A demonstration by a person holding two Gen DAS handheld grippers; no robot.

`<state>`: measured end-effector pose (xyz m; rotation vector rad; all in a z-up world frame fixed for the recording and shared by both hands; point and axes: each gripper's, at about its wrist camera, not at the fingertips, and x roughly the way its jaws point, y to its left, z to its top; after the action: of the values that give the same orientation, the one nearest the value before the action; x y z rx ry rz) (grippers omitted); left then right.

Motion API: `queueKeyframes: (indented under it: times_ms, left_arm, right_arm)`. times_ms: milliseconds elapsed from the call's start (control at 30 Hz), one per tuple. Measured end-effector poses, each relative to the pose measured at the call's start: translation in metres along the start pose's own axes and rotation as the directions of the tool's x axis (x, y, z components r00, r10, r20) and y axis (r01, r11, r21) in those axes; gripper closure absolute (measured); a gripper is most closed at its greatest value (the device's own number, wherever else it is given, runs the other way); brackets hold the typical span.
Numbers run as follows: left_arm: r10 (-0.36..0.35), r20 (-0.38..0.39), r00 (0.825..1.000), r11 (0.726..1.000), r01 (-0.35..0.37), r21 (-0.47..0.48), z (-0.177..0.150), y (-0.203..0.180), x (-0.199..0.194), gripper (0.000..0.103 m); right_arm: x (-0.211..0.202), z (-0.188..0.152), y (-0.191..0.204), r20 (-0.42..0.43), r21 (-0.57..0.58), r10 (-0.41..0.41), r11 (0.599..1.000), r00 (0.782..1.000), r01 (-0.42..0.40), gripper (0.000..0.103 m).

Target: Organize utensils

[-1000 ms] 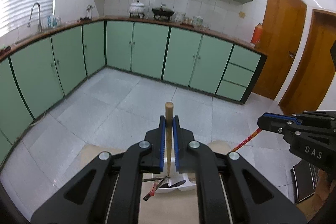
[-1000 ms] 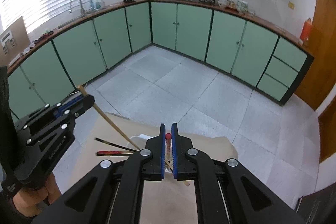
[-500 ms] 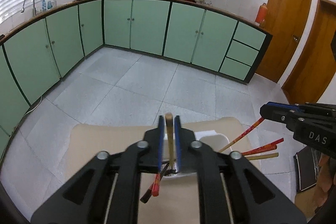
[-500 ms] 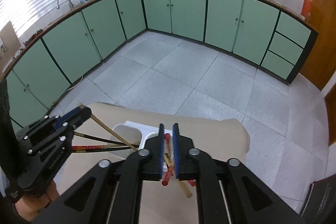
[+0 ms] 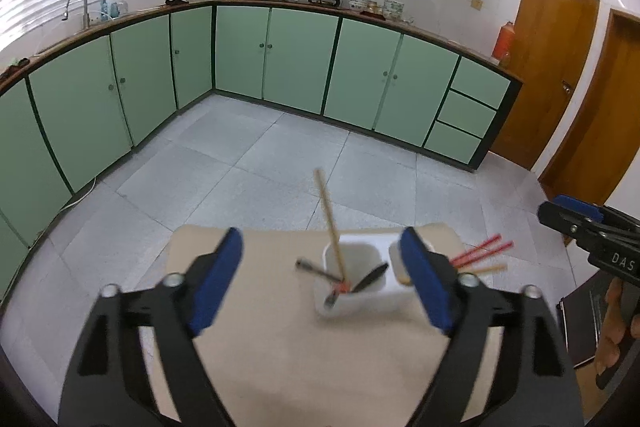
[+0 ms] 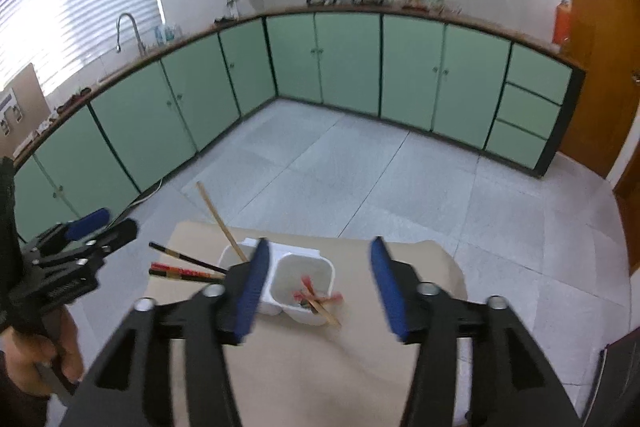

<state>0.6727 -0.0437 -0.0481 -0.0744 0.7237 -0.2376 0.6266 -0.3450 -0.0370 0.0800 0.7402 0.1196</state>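
Observation:
A white two-compartment utensil holder point(image 5: 354, 291) point(image 6: 316, 265) stands on a beige table. A wooden chopstick point(image 5: 330, 223) point(image 6: 220, 221) leans upright in its left compartment, with dark utensils and a red-tipped stick. The right compartment holds red chopsticks point(image 6: 314, 295) point(image 5: 480, 251) and a wooden one. My left gripper point(image 5: 320, 279) is open and empty, just in front of the holder. My right gripper point(image 6: 316, 283) is open and empty above the right compartment.
The beige table point(image 5: 304, 359) ends just beyond the holder, with grey tiled floor point(image 5: 280, 163) past it. Green cabinets point(image 5: 296, 59) line the far walls. A dark object point(image 5: 580, 327) sits low at the right.
Both grippers have opened and let go of their chopsticks, which now rest in the holder. Both grippers have pulled back and tilted up a little.

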Motion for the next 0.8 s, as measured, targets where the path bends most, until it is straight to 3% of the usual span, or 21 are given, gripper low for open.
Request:
queueKeyframes:
  times_ms: [67,200,367,567,800]
  left_arm:
    - [0.017,-0.003,1.000,1.000,-0.017,0.000,-0.015,0.005,-0.011,0.016]
    - [0.026,0.004,1.000,1.000,-0.026,-0.009,-0.046,0.013,-0.035,0.013]
    - [0.078,0.063,0.995,0.995,-0.081,0.051,-0.094,0.009,-0.084,0.007]
    - [0.151,0.130,0.980,0.981,-0.165,0.102,-0.183,-0.004,-0.161,0.005]
    - [0.161,0.110,0.981,0.984,-0.168,0.058,-0.268,-0.011,-0.240,0.005]
  right_arm:
    - [-0.014,-0.018,-0.004,0.035,0.026,0.007,1.000,0.999,-0.008,0.027]
    - [-0.038,-0.060,-0.003,0.077,0.044,0.031,0.998,0.997,-0.035,0.024]
    - [-0.080,-0.124,0.010,0.150,0.046,0.022,0.999,0.988,-0.029,0.007]
    - [-0.137,-0.196,0.043,0.216,-0.009,-0.030,0.999,0.976,0.032,0.006]
    - [-0.200,-0.273,0.074,0.186,0.036,-0.068,0.997,0.980,0.062,0.006]
